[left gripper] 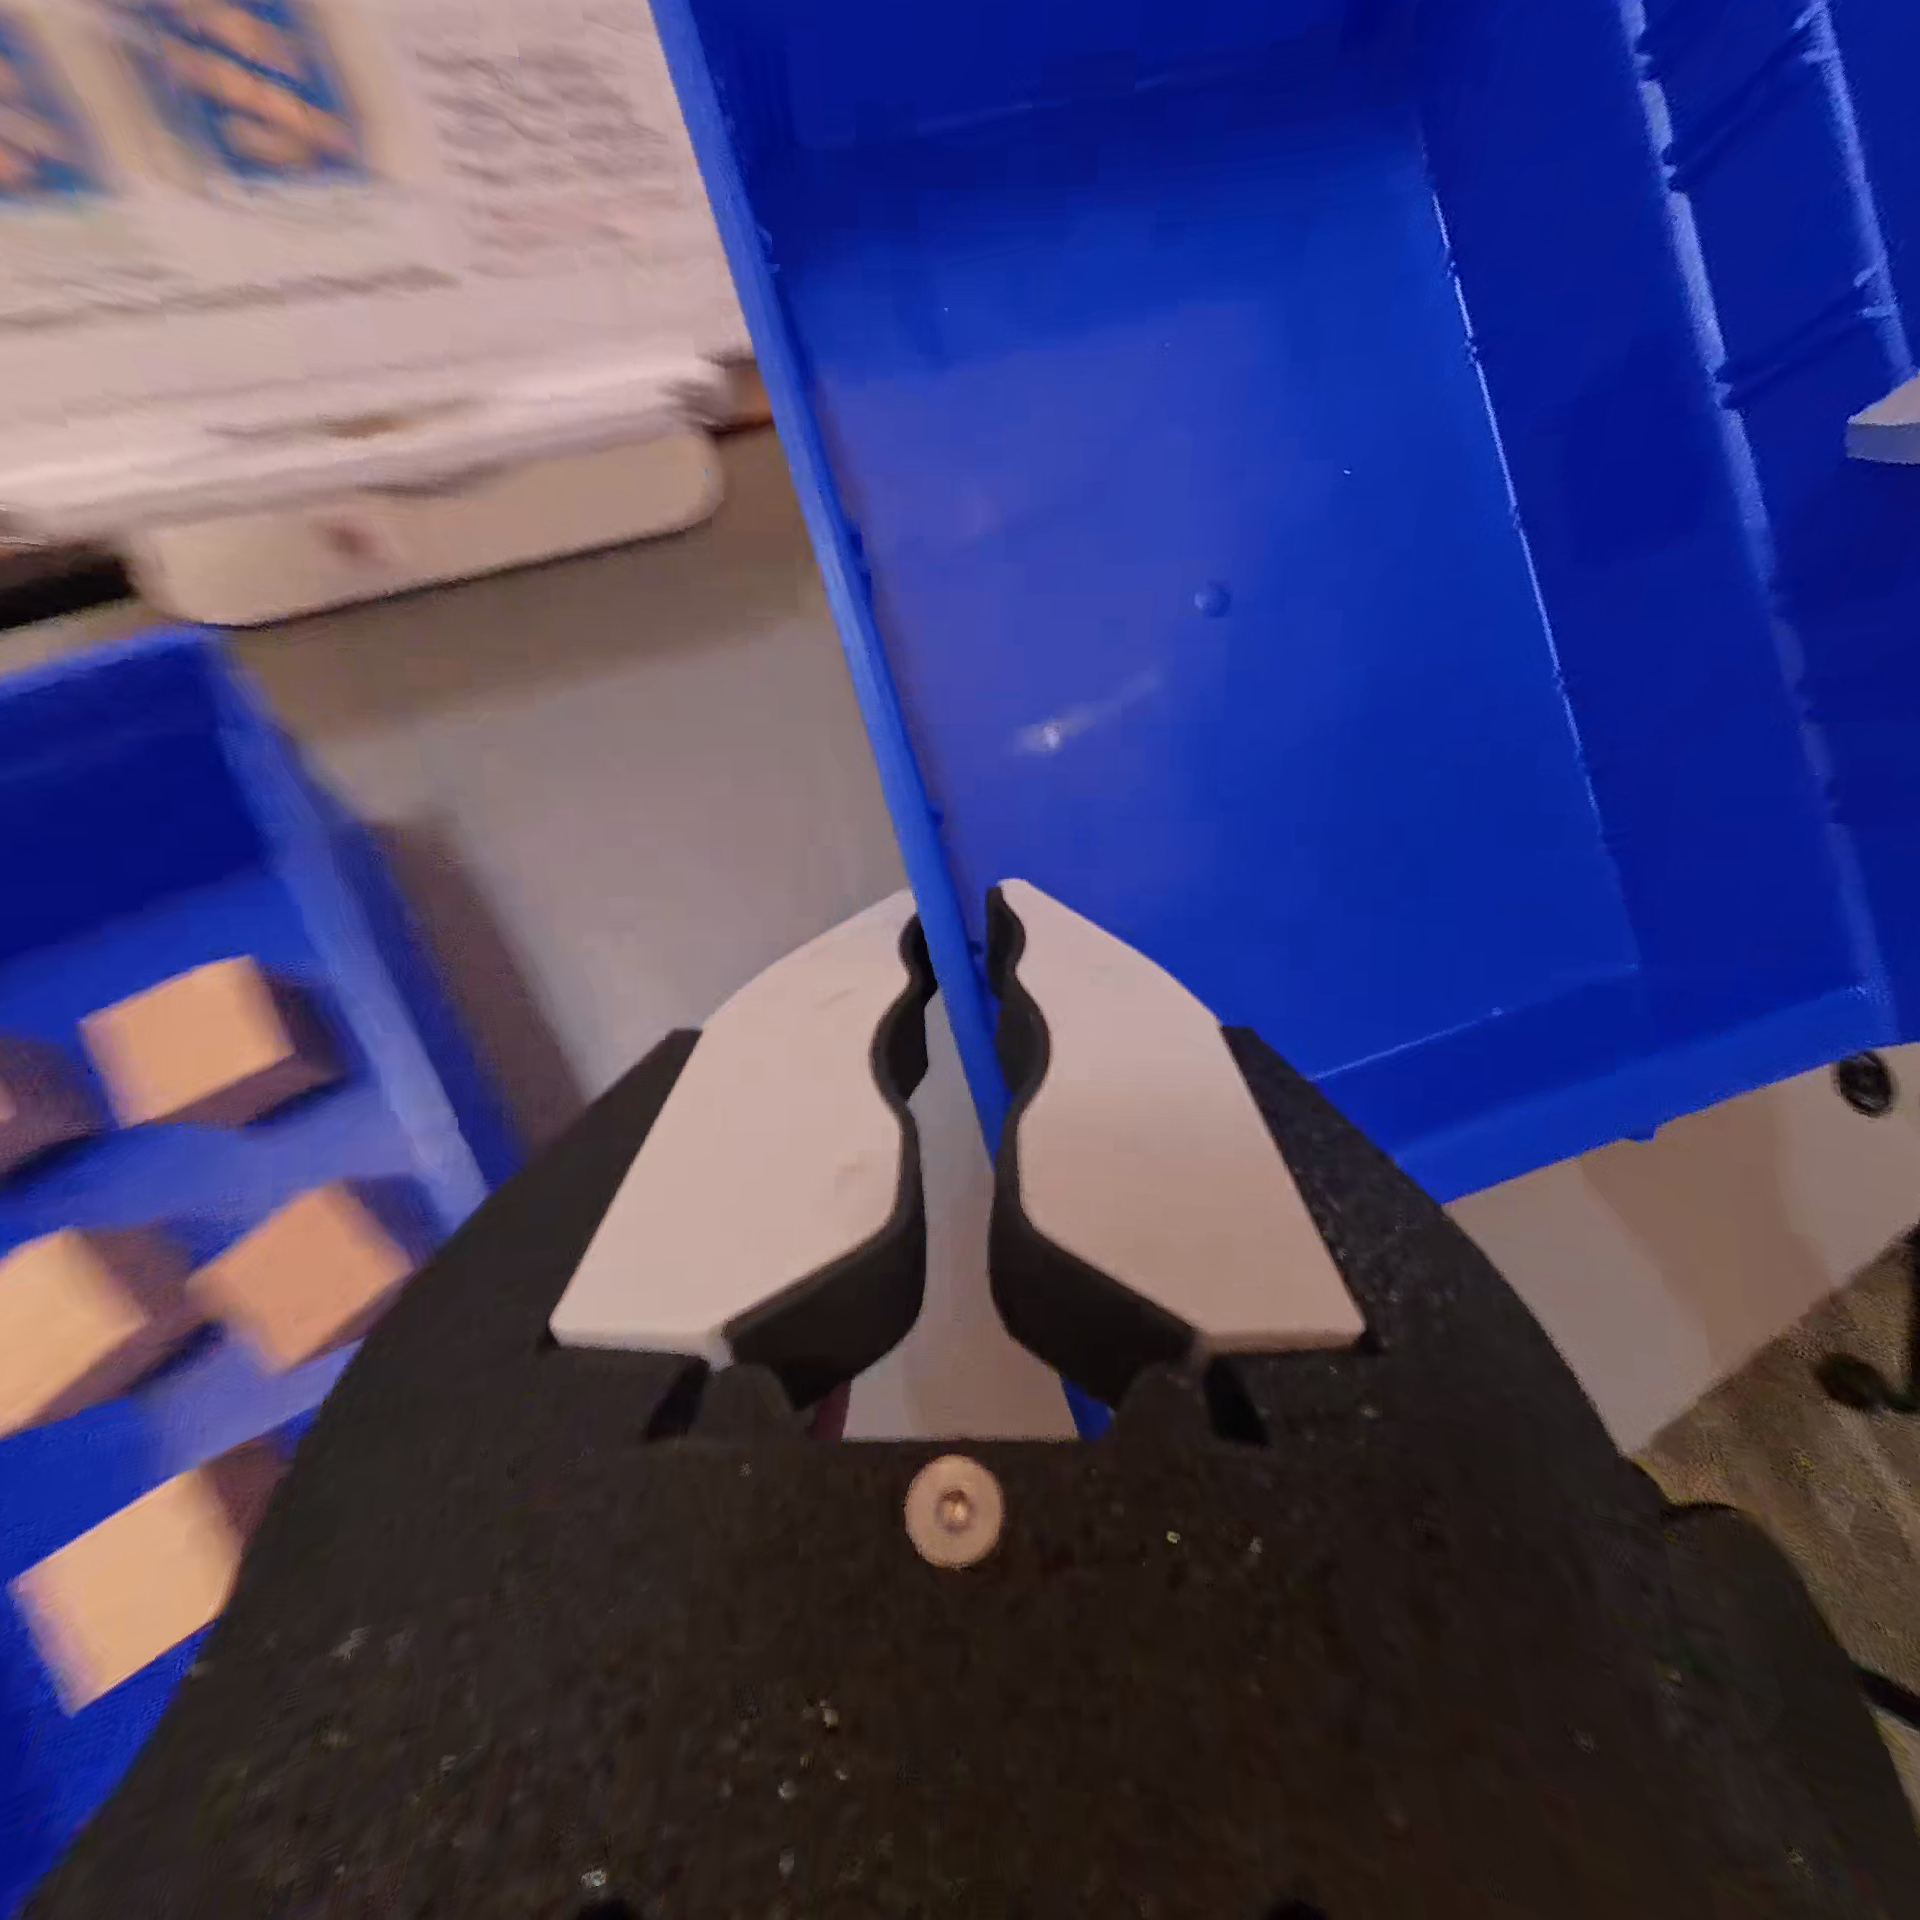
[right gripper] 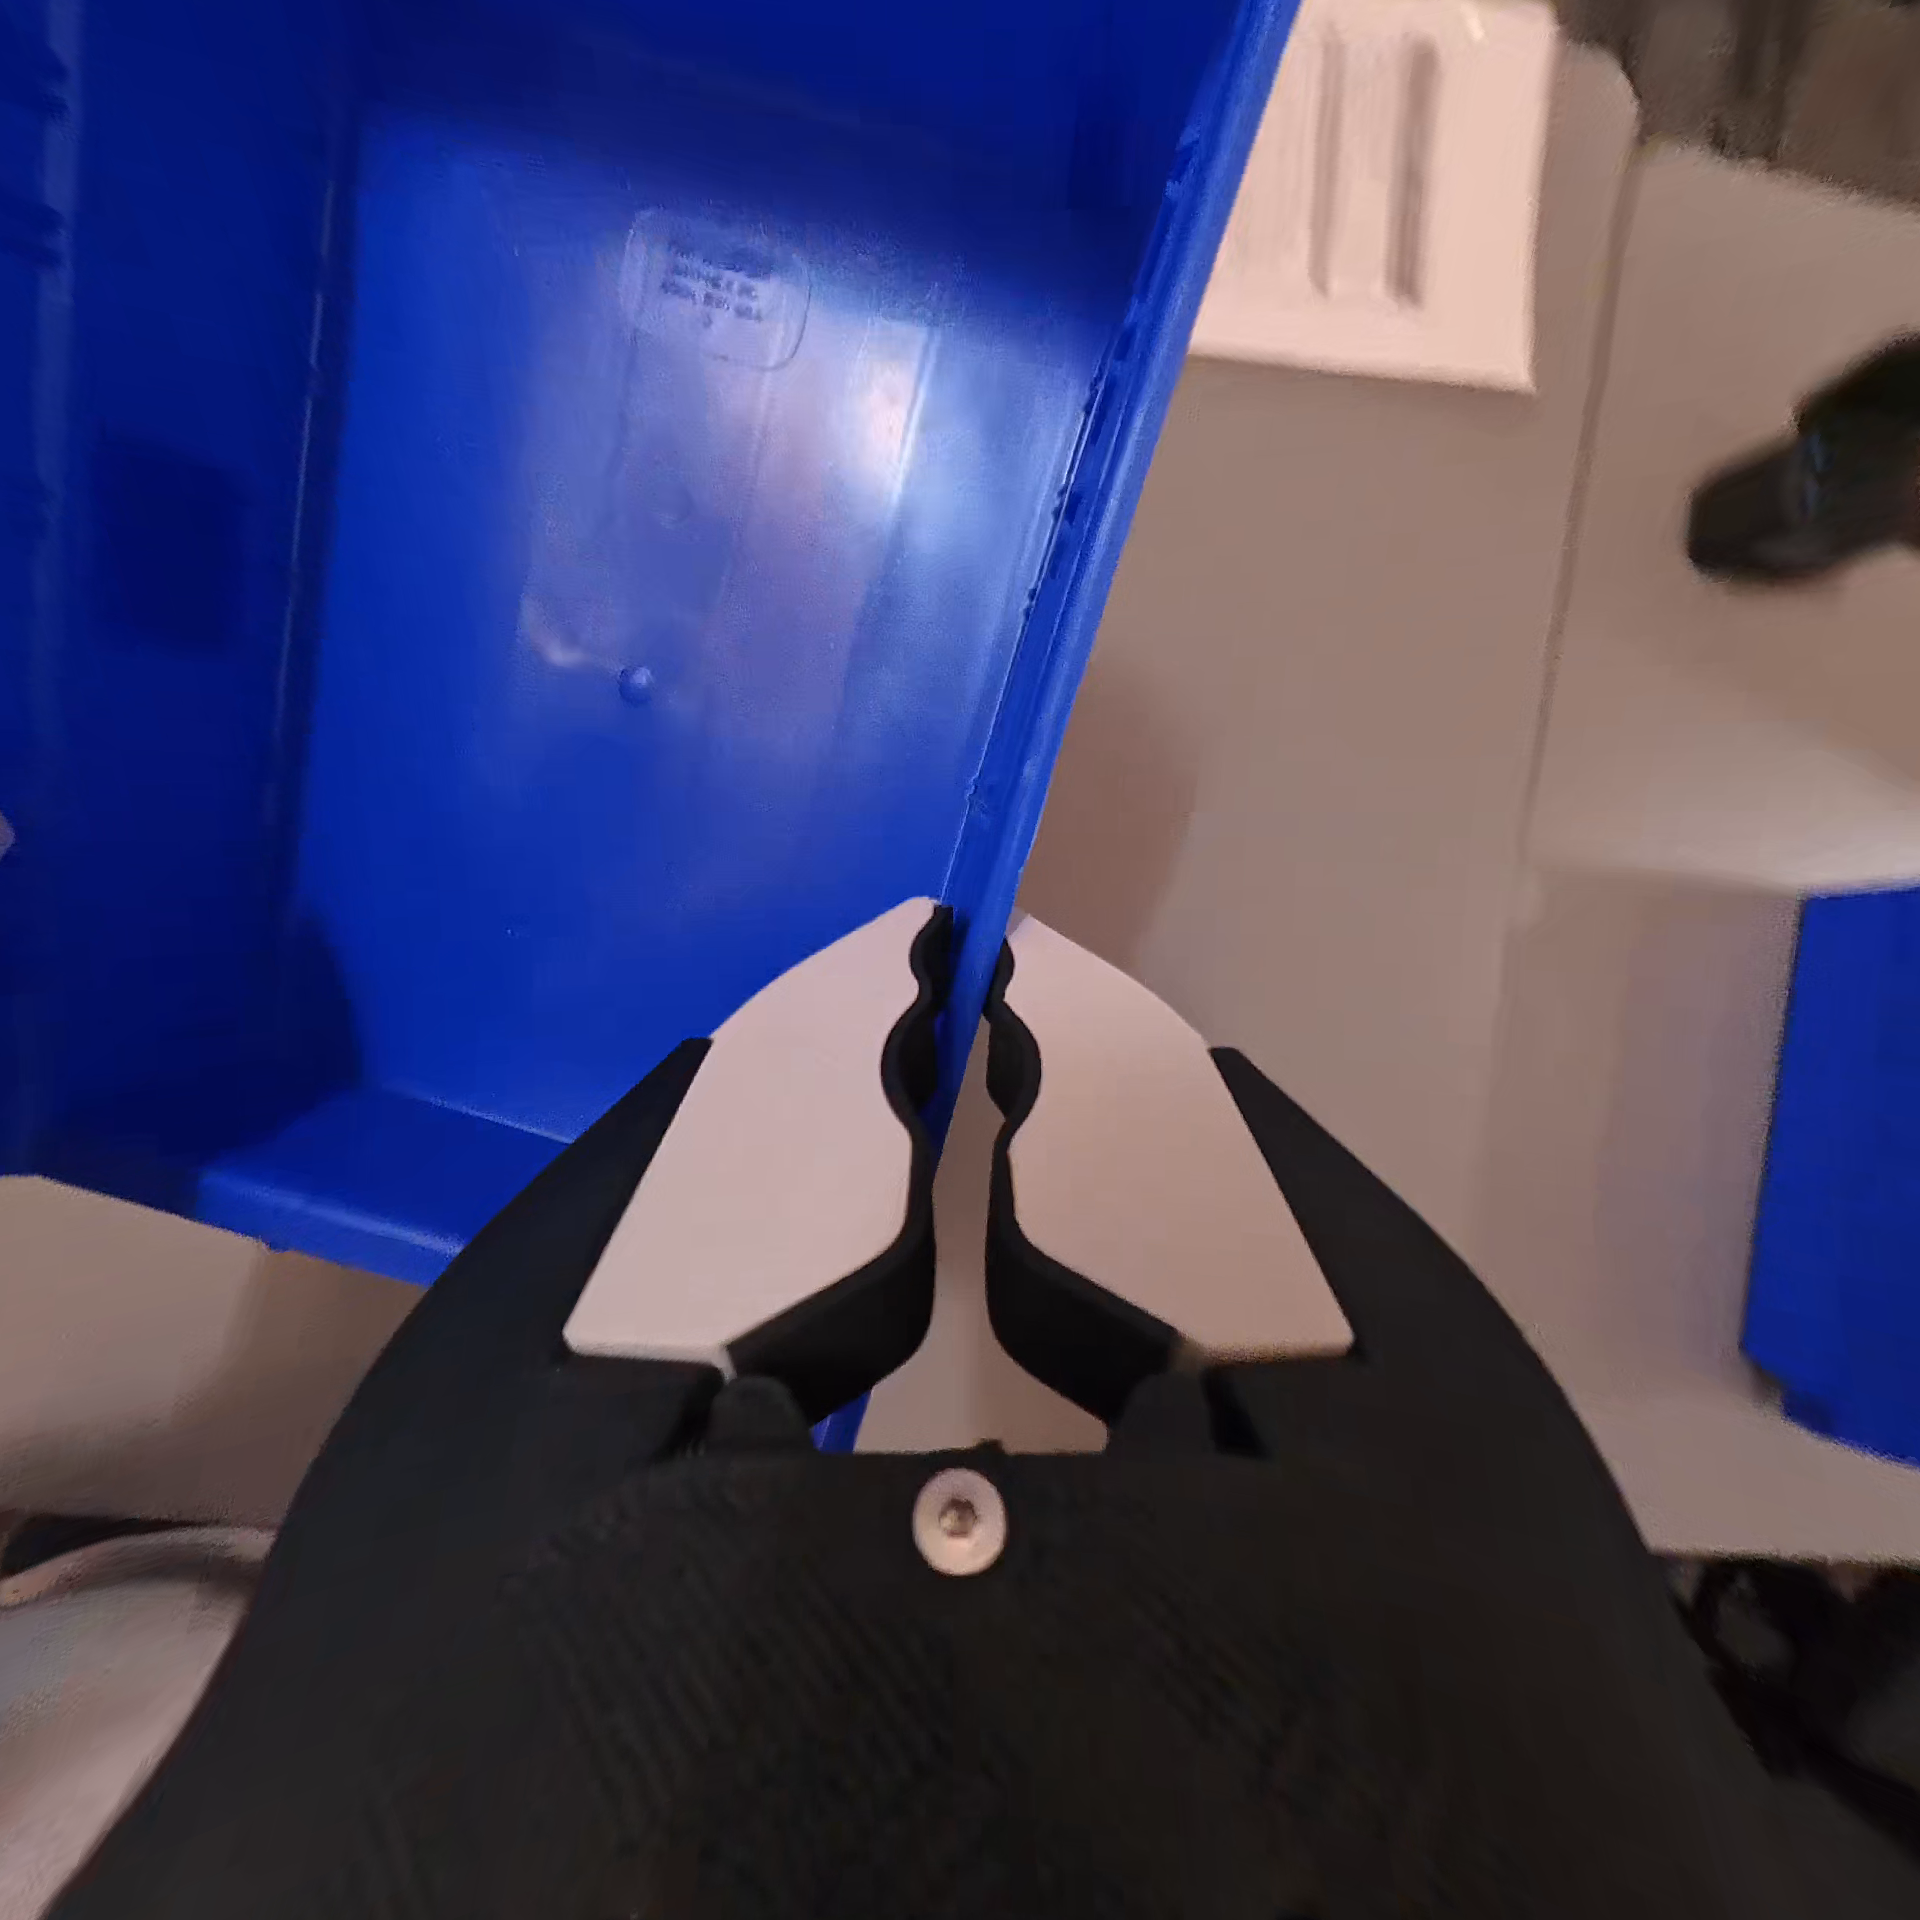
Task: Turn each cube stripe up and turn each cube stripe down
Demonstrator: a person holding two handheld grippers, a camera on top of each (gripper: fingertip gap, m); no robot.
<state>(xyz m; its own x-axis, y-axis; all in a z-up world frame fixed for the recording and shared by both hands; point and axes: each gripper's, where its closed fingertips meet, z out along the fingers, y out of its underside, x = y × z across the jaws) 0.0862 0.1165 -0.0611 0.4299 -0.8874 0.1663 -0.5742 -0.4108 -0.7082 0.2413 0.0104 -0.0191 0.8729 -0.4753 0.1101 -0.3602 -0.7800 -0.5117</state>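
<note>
My left gripper [left gripper: 956, 914] is shut on the left side wall of an empty blue plastic bin [left gripper: 1195, 520]. My right gripper [right gripper: 971, 935] is shut on the right side wall of the same bin [right gripper: 623, 623]. The bin is held up between them, tilted, its bare inside facing the cameras. In the left wrist view, several wooden cubes [left gripper: 197, 1039] lie in a second blue bin [left gripper: 343, 894] at the lower left, blurred; no stripes can be made out on them.
A white table top [left gripper: 623, 748] lies under the bins. White boxes or papers [left gripper: 364, 343] sit at the far left. In the right wrist view another blue container [right gripper: 1839, 1143] stands at the right, and a dark object [right gripper: 1818, 468] lies farther back.
</note>
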